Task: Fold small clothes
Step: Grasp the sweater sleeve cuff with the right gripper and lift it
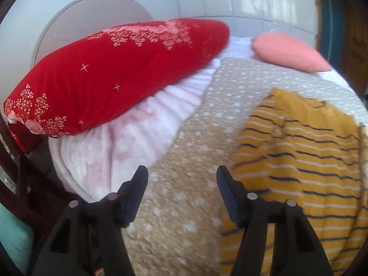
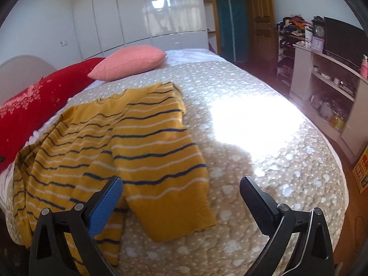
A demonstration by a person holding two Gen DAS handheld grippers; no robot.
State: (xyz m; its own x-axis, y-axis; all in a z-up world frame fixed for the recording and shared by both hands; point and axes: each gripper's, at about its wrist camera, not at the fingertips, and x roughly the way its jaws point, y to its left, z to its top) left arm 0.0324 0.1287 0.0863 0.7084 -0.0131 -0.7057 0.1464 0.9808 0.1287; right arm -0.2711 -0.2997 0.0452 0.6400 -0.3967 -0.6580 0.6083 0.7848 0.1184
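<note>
Mustard sweater (image 2: 138, 138) striped navy and white; beige bedspread (image 2: 253, 161) white-dotted.

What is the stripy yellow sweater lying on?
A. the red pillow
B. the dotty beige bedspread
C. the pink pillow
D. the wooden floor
B: the sweater is spread out on the bedspread, with the red pillow off to one side and the pink pillow farther up the bed, neither one under it.
</note>
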